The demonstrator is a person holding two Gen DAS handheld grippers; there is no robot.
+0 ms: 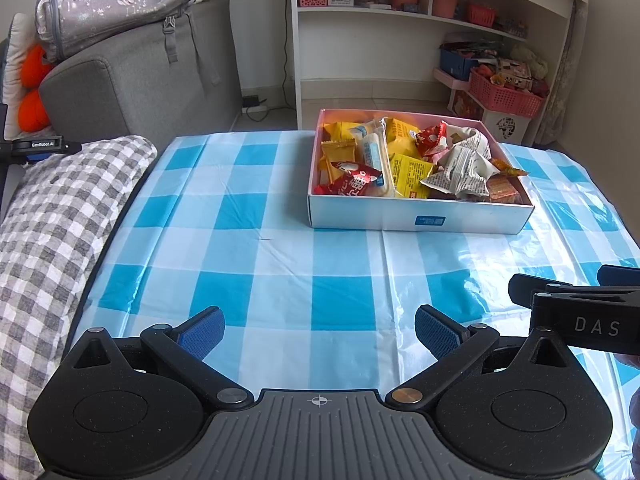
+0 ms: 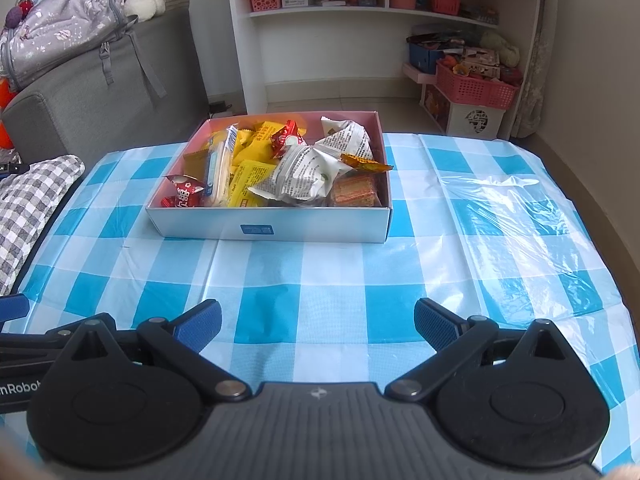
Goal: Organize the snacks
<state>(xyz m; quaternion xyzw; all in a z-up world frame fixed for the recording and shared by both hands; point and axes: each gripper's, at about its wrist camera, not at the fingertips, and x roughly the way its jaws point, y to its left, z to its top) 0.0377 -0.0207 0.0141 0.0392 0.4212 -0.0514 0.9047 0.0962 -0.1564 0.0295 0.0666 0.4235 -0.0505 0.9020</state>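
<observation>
A shallow white box with a pink inside stands on the blue-and-white checked tablecloth, far right of centre in the left wrist view and centre-left in the right wrist view. It holds several wrapped snacks: yellow packets, red packets, white printed packets and an orange wafer pack. My left gripper is open and empty, near the table's front edge. My right gripper is open and empty, beside it to the right.
A grey checked cushion lies along the table's left edge. A grey sofa with a backpack stands behind left. A white shelf and pink baskets stand behind. The cloth is wrinkled at right.
</observation>
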